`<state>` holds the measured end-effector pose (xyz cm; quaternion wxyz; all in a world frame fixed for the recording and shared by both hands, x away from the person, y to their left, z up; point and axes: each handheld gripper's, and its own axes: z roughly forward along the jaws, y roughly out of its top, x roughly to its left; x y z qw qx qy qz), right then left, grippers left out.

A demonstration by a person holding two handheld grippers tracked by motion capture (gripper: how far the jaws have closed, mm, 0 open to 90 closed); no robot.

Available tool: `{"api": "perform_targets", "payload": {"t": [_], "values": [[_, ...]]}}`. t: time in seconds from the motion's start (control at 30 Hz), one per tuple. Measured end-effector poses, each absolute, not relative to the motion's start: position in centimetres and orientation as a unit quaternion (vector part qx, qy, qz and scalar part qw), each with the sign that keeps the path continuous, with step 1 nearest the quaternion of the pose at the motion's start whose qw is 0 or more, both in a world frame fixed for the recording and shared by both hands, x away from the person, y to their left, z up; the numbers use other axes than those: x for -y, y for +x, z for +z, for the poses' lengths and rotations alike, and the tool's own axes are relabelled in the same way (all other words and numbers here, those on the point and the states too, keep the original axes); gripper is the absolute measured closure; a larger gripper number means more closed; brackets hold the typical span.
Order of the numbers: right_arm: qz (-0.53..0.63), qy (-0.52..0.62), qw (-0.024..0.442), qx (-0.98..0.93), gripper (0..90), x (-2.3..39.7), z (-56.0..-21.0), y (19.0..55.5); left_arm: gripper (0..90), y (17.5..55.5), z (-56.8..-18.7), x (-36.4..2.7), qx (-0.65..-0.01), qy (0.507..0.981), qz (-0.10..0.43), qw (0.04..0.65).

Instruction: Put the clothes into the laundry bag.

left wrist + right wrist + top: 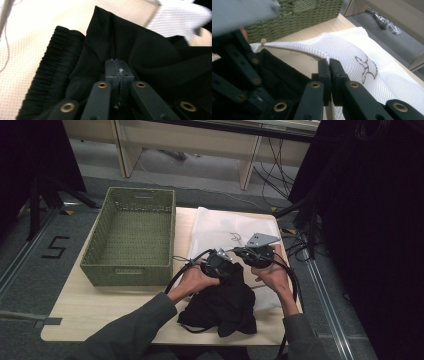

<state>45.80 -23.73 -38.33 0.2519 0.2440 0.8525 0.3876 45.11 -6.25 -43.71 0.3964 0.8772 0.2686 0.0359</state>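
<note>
The person is pinching a fold of the black garment (140, 50) in the closed left gripper (116, 65), while the right gripper (329, 65) is clamping the edge of the white mesh bag (352, 50). The bag is lying lengthwise away from the person, just right of the green wicker basket (131, 234); the garment is bunching over its near end.

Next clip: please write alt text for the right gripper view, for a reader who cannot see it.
The right gripper, its black jaws closed, pinches the edge of a white mesh laundry bag lying on a light wooden table. A crumpled black garment and the left gripper sit at left, with a green woven basket behind.
</note>
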Motion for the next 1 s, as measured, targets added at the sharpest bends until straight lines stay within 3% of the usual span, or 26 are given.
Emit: {"api": "perform_targets", "payload": {"t": [0.07,0.13,0.3,0.5,0.77,0.93,1.0], "values": [[0.387,0.242,0.252,-0.854,88.9,23.8,-38.4,45.8,72.7,44.9,-42.7,5.7,-0.266,0.872,0.03,0.409],[0.387,0.249,0.249,-0.852,88.9,23.8,-38.4,45.7,55.1,44.7,-41.4,4.9,-0.282,0.859,0.039,0.426],[0.383,0.243,0.252,-0.855,88.9,23.8,-38.4,45.8,39.8,45.3,-38.8,2.5,-0.305,0.838,0.086,0.444],[0.385,0.244,0.253,-0.853,88.9,23.6,-38.3,45.7,44.4,47.5,-39.0,1.1,-0.333,0.822,0.083,0.455],[0.385,0.236,0.253,-0.856,88.9,23.3,-38.1,45.8,51.2,49.0,-40.8,2.9,-0.301,0.849,0.124,0.417],[0.381,0.241,0.252,-0.856,88.9,23.2,-38.2,45.7,81.3,49.1,-41.1,3.2,-0.276,0.858,0.146,0.407],[0.384,0.243,0.246,-0.856,88.4,23.1,-38.4,45.6,84.1,48.9,-40.7,2.9,-0.268,0.865,0.147,0.397]]}}
